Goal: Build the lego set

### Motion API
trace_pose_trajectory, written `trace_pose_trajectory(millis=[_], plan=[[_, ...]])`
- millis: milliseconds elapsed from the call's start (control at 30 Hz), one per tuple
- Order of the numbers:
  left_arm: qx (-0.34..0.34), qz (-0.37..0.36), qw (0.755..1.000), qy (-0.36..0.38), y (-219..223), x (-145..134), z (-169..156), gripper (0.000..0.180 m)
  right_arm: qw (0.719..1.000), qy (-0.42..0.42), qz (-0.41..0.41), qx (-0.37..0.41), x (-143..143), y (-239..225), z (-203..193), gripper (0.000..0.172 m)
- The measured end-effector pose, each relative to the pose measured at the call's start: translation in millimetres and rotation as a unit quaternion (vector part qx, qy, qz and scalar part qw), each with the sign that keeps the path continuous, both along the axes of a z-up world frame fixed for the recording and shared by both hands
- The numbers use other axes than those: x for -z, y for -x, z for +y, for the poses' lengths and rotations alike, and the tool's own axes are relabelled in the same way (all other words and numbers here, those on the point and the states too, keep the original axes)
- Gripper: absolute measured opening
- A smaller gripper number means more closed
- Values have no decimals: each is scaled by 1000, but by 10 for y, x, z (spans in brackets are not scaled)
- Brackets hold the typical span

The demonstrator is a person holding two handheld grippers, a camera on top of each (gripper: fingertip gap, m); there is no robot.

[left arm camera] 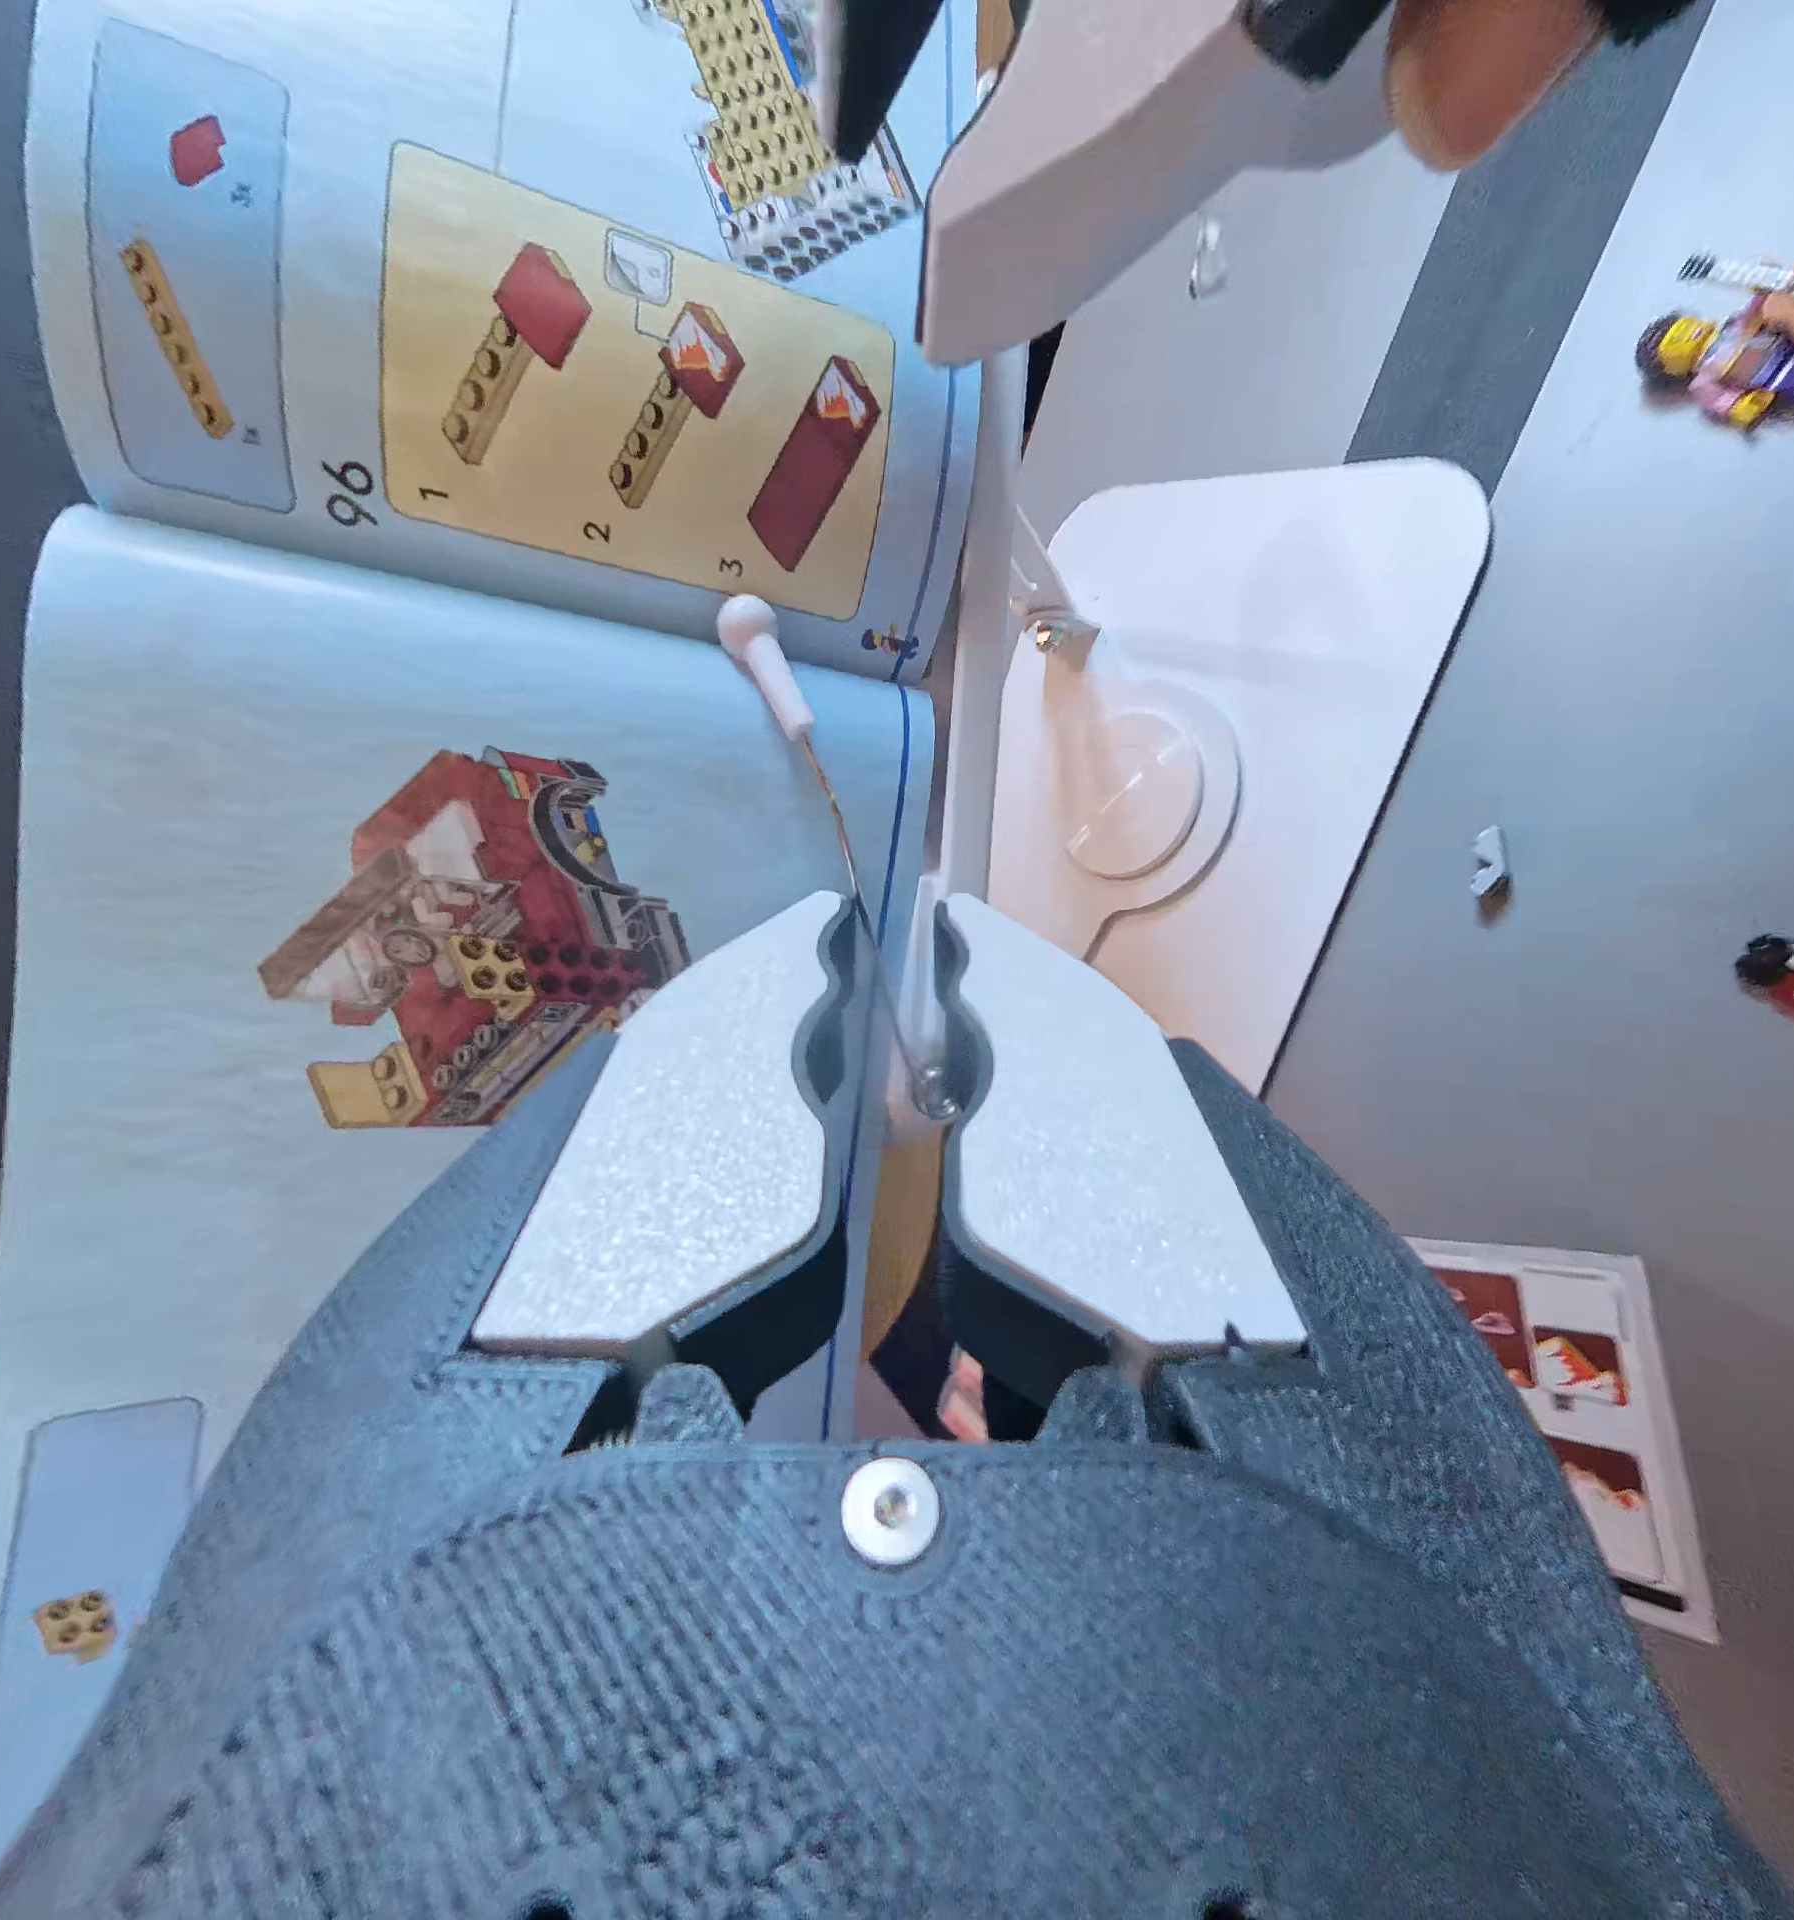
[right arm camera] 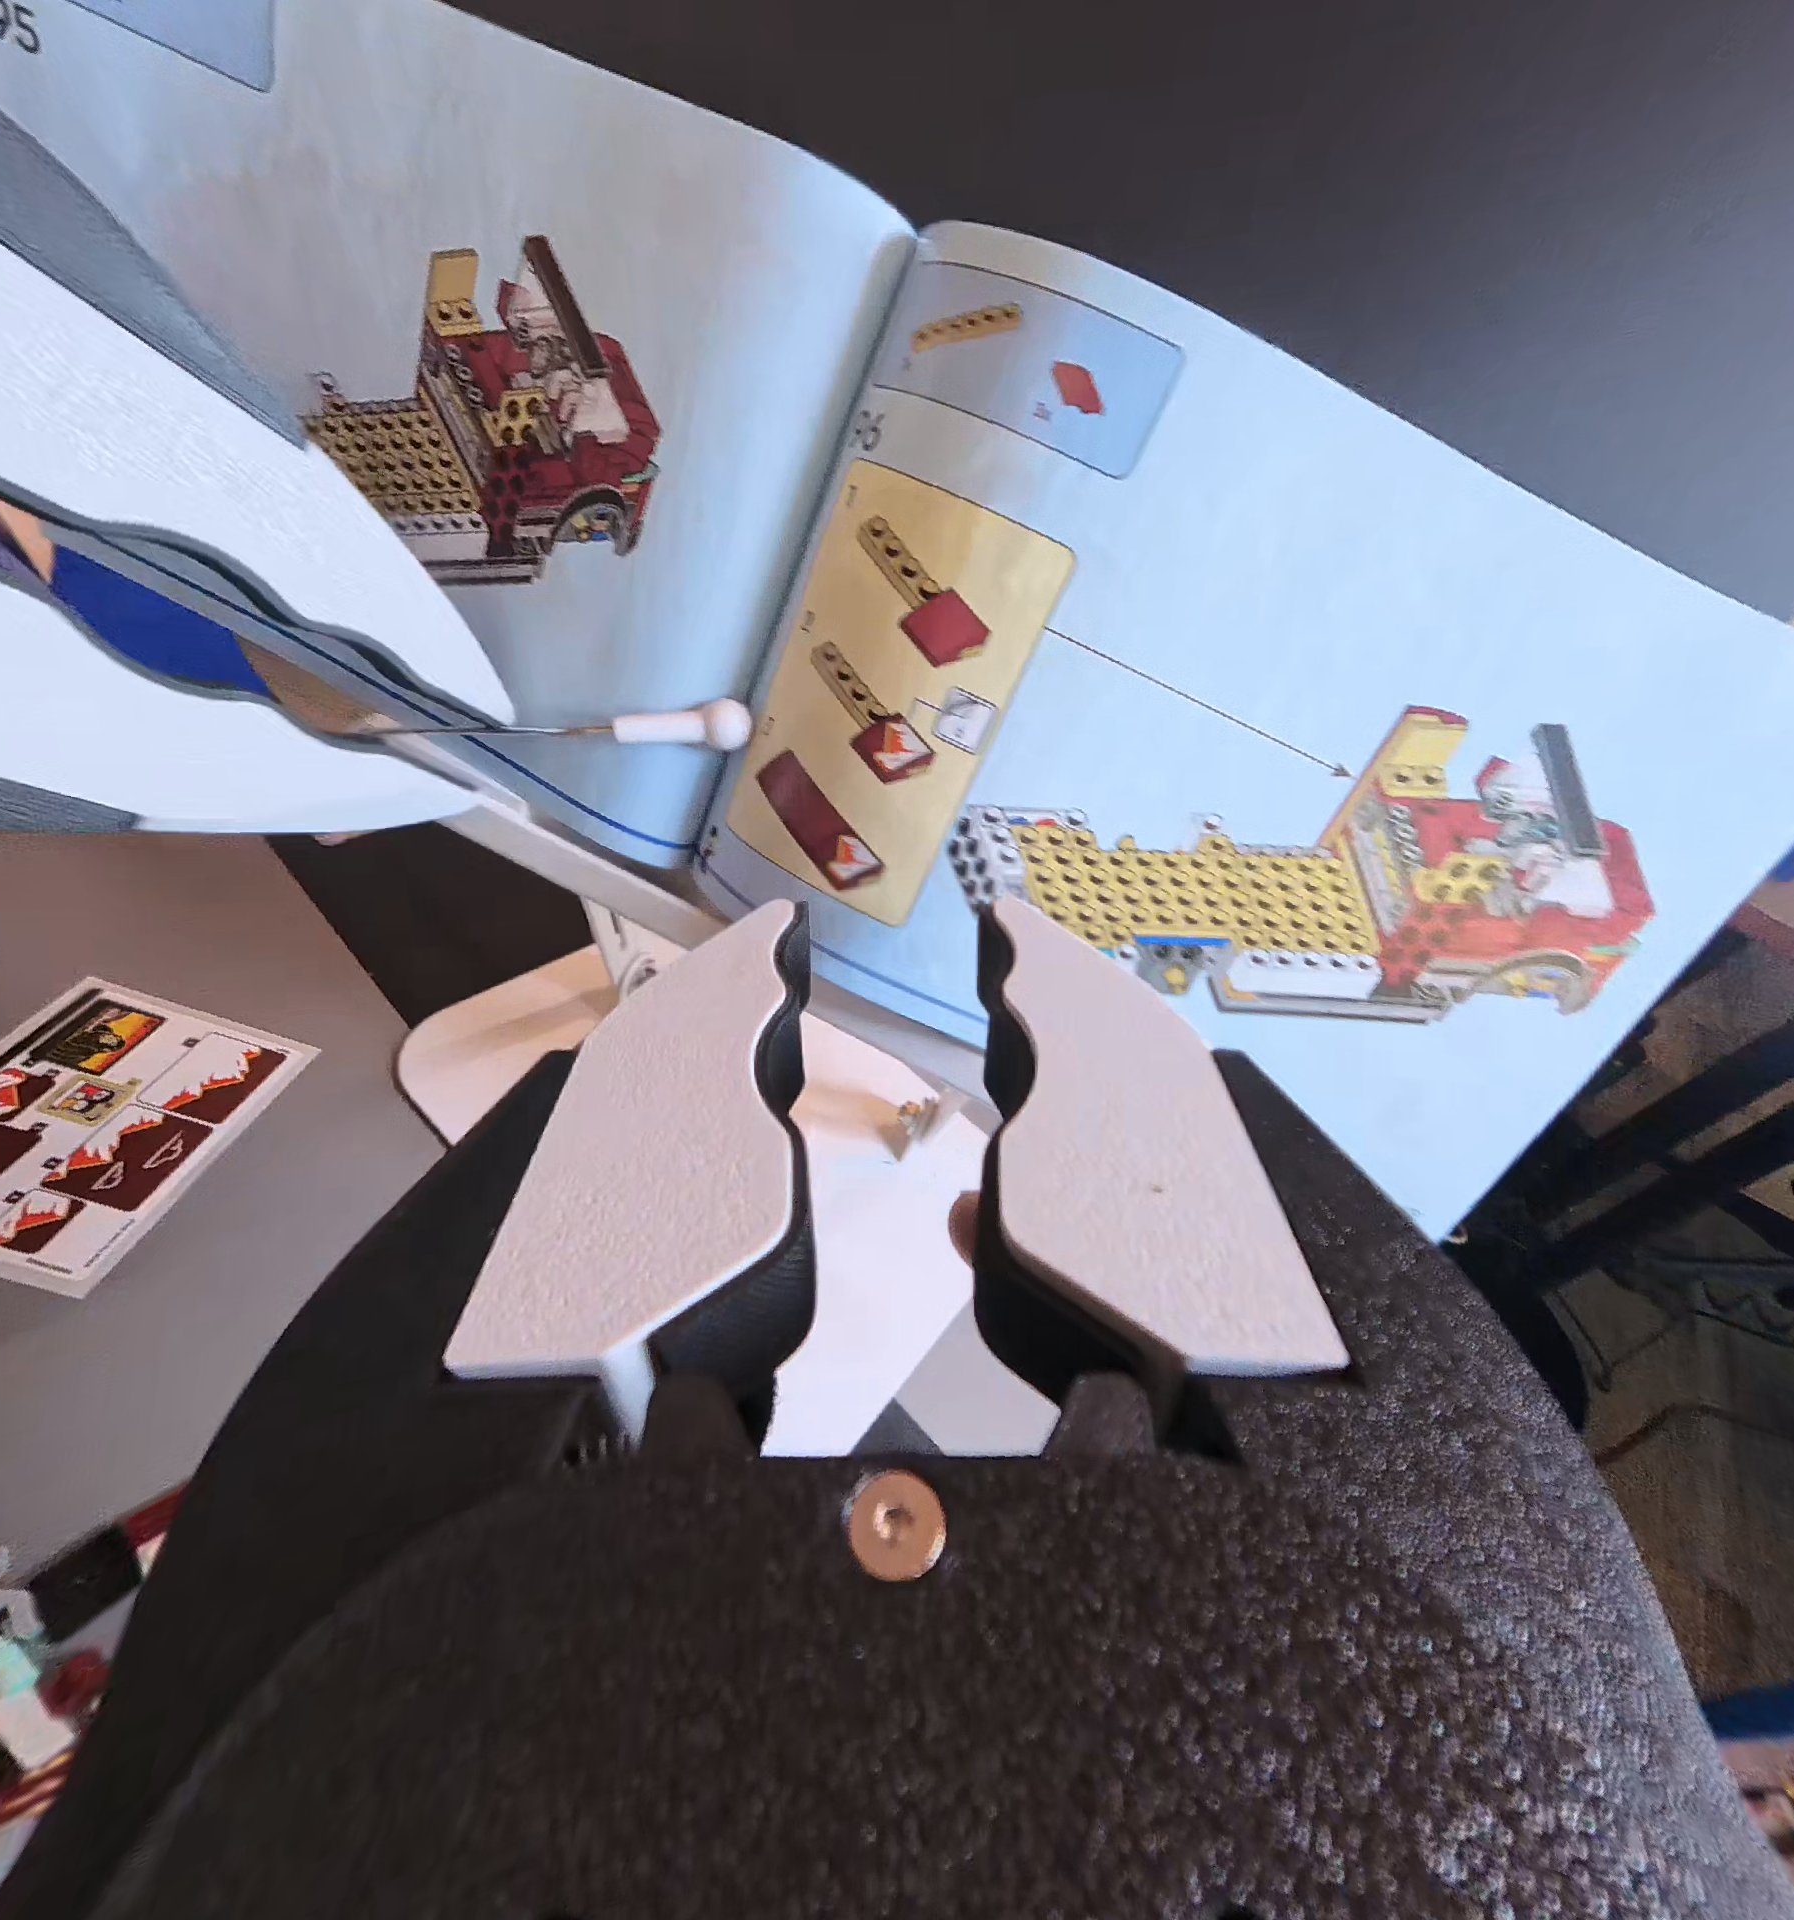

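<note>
Left gripper (left arm camera: 888, 914) fingers stand slightly parted around the booklet's (left arm camera: 457, 831) lower edge and the stand's wire clip (left arm camera: 758, 644); whether they pinch it, I cannot tell. Right gripper (right arm camera: 888, 925) is open and bare, just below the booklet's right page. Sticker sheet (right arm camera: 93, 1132) lies on the table (right arm camera: 197, 914)

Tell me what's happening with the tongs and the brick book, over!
Left tongs part open around the booklet's bottom edge and the stand's page-holder wire. Right tongs open, empty, just below the right page. Sticker sheet lies on the table.
</note>
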State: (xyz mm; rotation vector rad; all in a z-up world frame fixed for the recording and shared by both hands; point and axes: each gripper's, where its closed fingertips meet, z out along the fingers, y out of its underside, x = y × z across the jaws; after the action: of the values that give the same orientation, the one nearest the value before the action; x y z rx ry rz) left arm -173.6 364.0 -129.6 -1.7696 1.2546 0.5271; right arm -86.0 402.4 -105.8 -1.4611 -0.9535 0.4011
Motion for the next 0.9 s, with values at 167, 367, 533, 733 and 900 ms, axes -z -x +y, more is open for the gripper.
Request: trace_pose_trajectory(millis=[167,367,533,733,900], plan=[[-3,-222,974,-32,-40,-283,-222,27,997,10,50,53,-76,-480,310,47],[-79,-462,881,-59,355,-428,-413,37,982,137,126,18,31,-722,802,97],[-80,-525,843,-84,411,-492,-654,36,961,219,145,-86,181,-563,908,82],[-76,-537,835,-86,447,-387,-789,31,951,227,187,-97,184,-649,824,55],[-79,-557,822,-84,454,-271,-762,31,961,207,172,-59,198,-691,683,53]])
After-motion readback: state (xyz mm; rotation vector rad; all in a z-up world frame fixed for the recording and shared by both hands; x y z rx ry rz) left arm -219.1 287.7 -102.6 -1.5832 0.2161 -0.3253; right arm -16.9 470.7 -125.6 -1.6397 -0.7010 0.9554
